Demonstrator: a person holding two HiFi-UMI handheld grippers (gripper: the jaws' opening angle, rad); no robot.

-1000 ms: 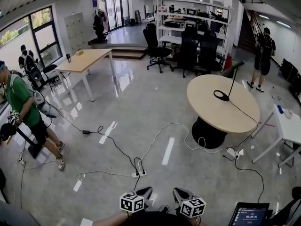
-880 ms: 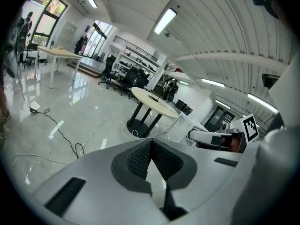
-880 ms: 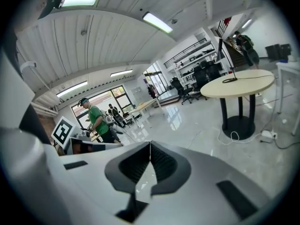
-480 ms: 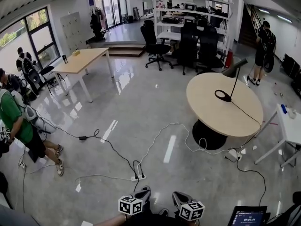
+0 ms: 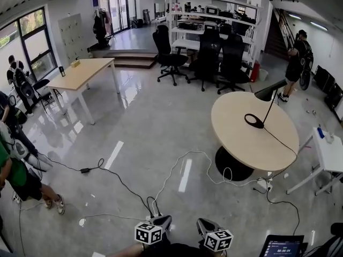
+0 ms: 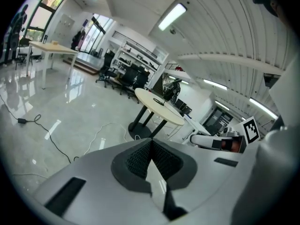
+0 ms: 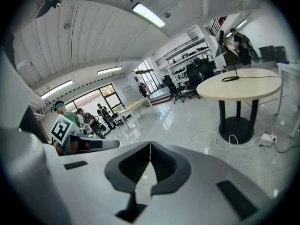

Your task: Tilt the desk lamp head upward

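Observation:
The black desk lamp stands on a round wooden table far ahead at the right: ring base, thin stem, and long head sloping down to the left. Its cord runs off the table to the floor. The right gripper view shows the lamp small on that table; in the left gripper view the table is distant. My left gripper and right gripper sit at the bottom edge of the head view, far from the lamp. Both are shut with nothing between the jaws.
Cables and a power strip lie on the glossy floor ahead. A rectangular table stands at the left and office chairs at the back. People stand at the left edge, and one person at the right. A white table is beside the round one.
The whole scene has slid nearer and leftward as I moved forward; the person in green has passed to the left edge. Both grippers keep their place at the bottom, still shut.

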